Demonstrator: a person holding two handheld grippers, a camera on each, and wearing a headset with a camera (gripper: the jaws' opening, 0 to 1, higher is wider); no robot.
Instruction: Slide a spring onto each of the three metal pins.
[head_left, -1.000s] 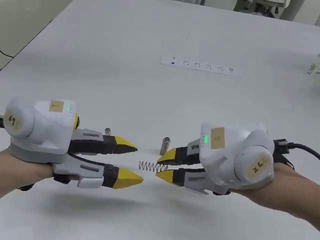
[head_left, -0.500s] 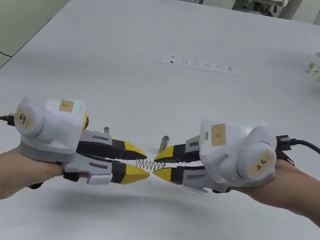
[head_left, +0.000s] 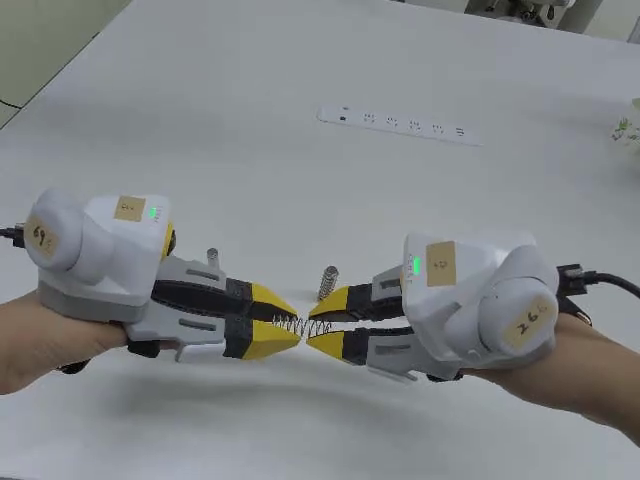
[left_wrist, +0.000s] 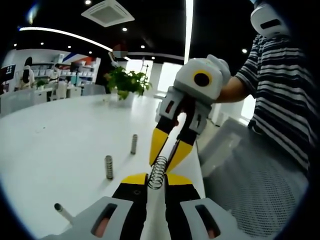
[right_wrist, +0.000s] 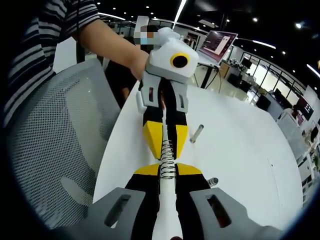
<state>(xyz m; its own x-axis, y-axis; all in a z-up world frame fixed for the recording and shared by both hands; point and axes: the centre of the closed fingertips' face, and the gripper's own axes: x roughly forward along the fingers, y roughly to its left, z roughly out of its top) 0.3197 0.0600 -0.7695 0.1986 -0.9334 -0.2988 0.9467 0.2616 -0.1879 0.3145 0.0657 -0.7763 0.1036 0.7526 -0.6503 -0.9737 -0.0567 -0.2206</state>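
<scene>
You have the spring strung between your two claws, close to the near edge of the desk and roughly midway along it. Your left claw is pinched together on the spring's left end. Your right claw is pinched together on its right end. The yellow tips point at each other with a short run of coils bare between them (in the left gripper view those coils run from your own tips straight to the other claw's). Just beyond the right claw's tips, toward the far edge, the coiled pin stands on the desk with a spring wrapped round it. The bare pin stands just behind the left claw's body, further toward the desk's left edge. In the left gripper view a third pin stands upright beyond the coiled pin. It is too small for you to tell whether it carries a spring. A white power strip lies well apart from all of this, toward the far edge. In the right gripper view a grey mesh chair sits off the desk's near edge, beside your striped sleeve.
</scene>
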